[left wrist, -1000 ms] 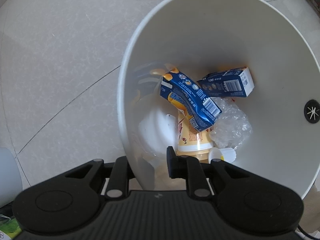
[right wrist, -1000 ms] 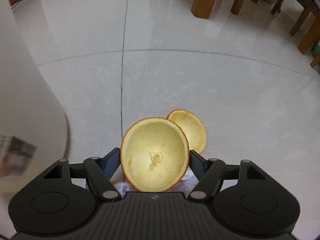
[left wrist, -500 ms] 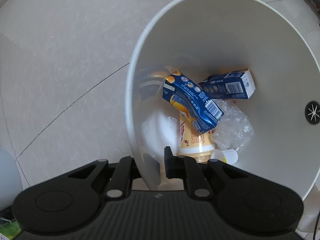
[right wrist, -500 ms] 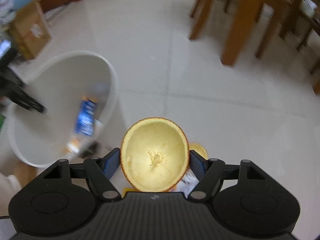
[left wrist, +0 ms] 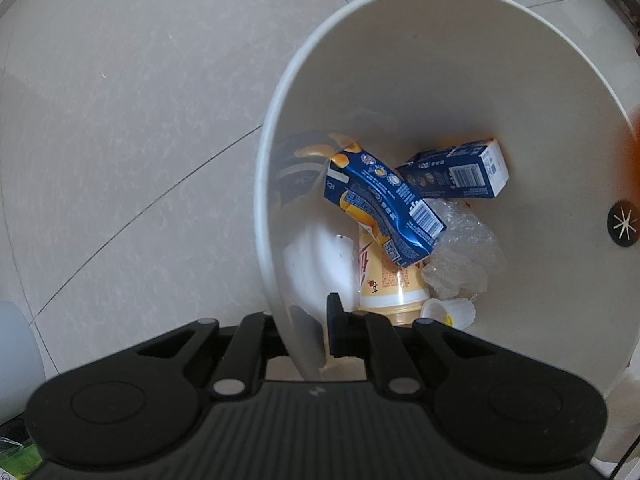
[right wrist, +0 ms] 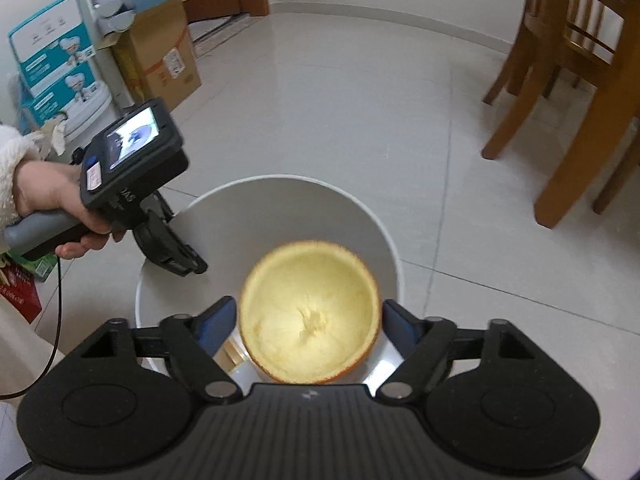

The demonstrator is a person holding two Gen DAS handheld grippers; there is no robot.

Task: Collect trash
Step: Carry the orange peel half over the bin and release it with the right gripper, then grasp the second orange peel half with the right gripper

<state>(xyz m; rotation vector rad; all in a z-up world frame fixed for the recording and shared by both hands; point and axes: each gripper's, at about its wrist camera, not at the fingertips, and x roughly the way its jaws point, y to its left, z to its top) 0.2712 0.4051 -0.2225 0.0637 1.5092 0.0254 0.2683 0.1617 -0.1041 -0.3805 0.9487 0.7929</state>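
Clamping the round white plastic bin's (left wrist: 460,80) rim, left gripper (left wrist: 306,326) pinches its wall — right gripper (right wrist: 310,326) holds a hollowed orange-peel half (right wrist: 310,316) above the bin, cup facing camera.

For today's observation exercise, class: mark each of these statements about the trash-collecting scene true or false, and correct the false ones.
1. The right gripper holds an orange peel half. True.
2. The white bin is empty. False: it holds blue cartons, a cup and crumpled plastic.
3. The left gripper clamps the bin's rim. True.
4. The peel's hollow side faces the right wrist camera. True.
5. The peel lies on the floor. False: it is held over the bin's opening.
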